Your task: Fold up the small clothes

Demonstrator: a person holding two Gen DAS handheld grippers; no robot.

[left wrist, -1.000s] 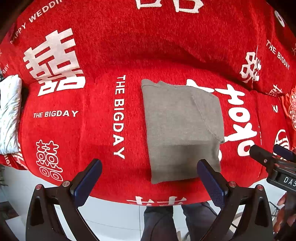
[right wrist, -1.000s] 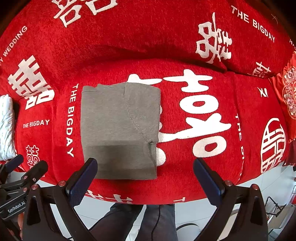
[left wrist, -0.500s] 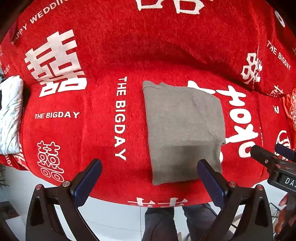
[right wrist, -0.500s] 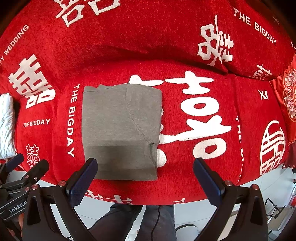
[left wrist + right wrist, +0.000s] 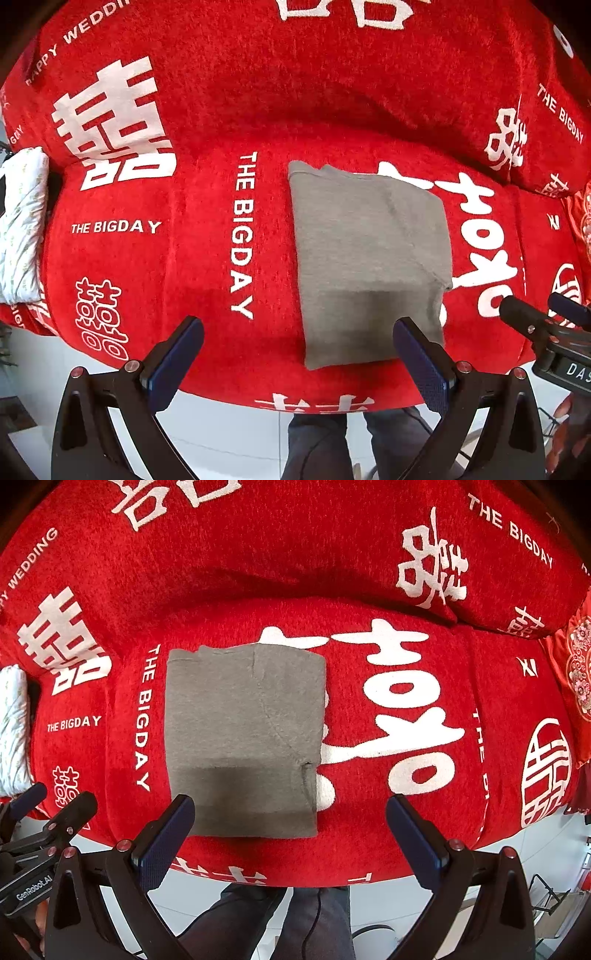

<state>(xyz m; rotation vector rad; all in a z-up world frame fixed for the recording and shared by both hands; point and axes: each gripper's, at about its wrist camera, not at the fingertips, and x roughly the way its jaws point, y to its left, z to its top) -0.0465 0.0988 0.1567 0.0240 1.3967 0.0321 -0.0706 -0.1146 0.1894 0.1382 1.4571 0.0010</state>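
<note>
Lying folded on the red cover (image 5: 406, 572), the grey garment (image 5: 243, 738) hides its inner layers; both grippers (image 5: 297, 354) (image 5: 290, 830) gape empty.

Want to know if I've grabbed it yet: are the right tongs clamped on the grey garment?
No, the right tongs are open above the grey garment.

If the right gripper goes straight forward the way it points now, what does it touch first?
Probably the red sofa cover, just right of the folded grey garment. The open right gripper holds nothing; only its left finger lines up with the garment. Depth is uncertain.
</note>
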